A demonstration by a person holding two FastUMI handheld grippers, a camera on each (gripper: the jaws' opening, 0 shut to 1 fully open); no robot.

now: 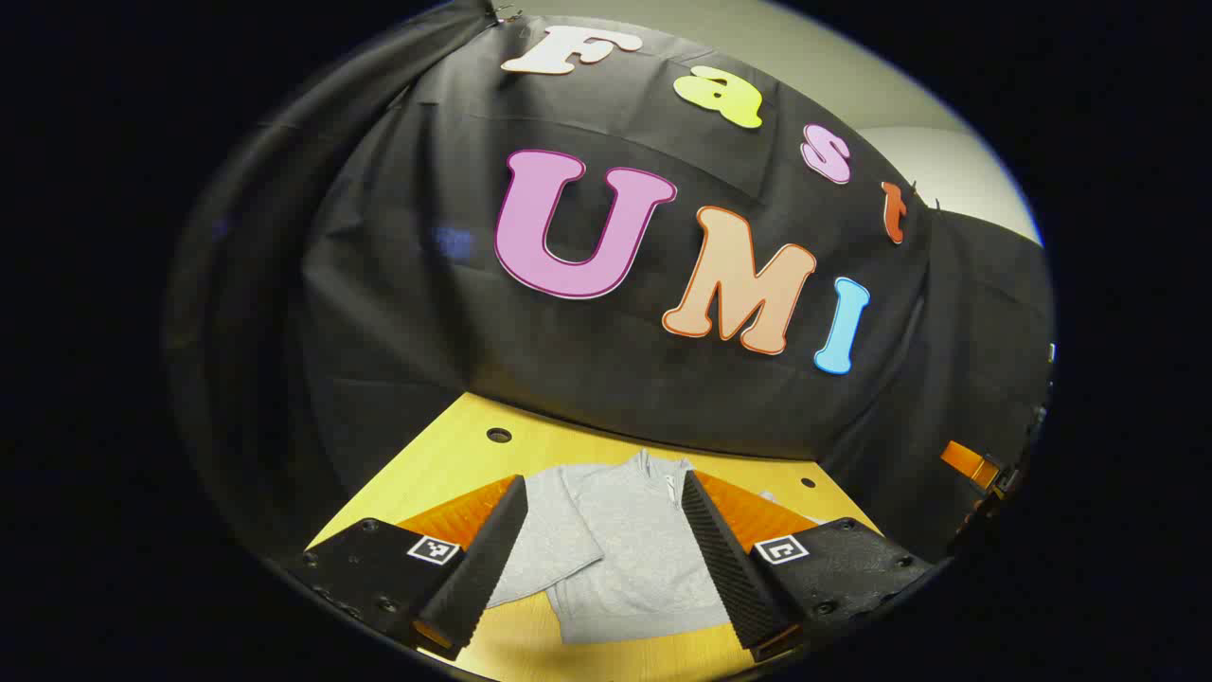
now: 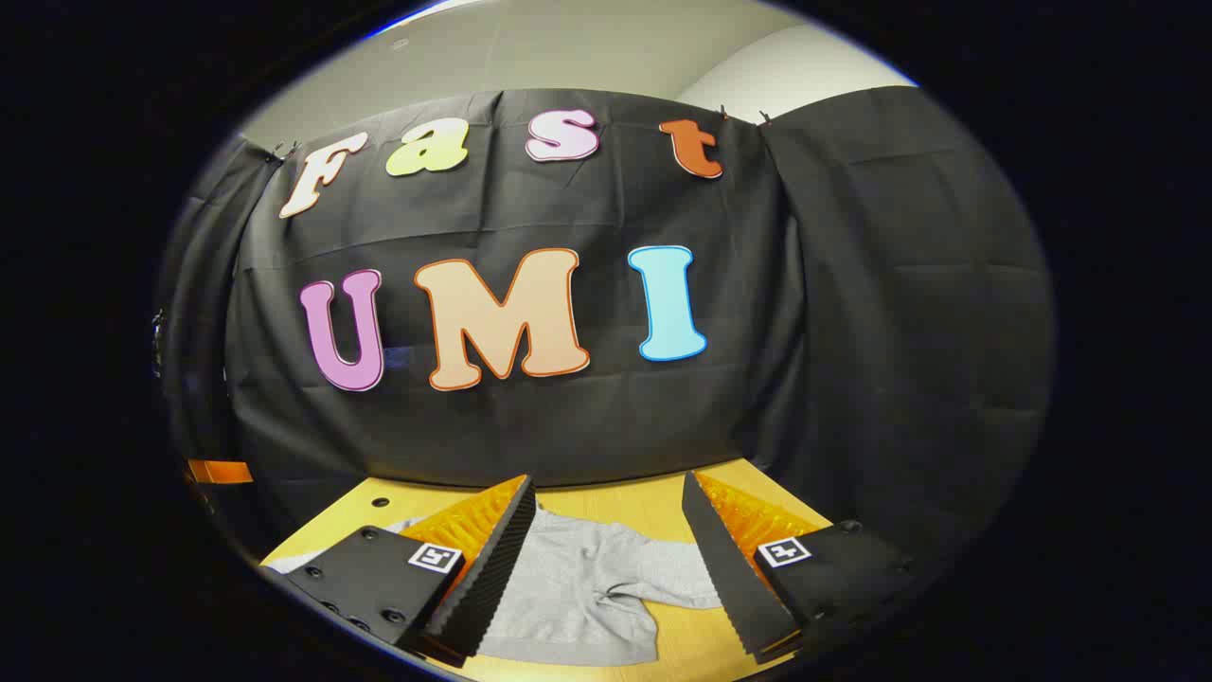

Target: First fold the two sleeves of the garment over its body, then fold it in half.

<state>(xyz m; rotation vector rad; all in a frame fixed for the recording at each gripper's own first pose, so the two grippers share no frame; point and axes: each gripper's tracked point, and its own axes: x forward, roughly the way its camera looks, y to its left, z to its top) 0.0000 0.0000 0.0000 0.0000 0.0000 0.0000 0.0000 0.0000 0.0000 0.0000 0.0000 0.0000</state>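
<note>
A grey sweatshirt (image 1: 625, 549) lies flat on the yellow table (image 1: 454, 455), collar and short zip toward the wall. In the left gripper view its left sleeve (image 1: 554, 545) rests beside the body. My left gripper (image 1: 601, 559) hovers open above the garment's body, touching nothing. In the right gripper view the grey sweatshirt (image 2: 578, 597) shows its right sleeve (image 2: 663, 578) stretching out to the right over the table. My right gripper (image 2: 606, 568) is open above that sleeve area, with nothing between its fingers.
The black booth wall rises just behind the table. Round holes (image 1: 499, 436) dot the tabletop near its far edge. An orange bracket (image 1: 971, 464) sticks out at the right side, and another orange piece (image 2: 220, 471) at the left in the right gripper view.
</note>
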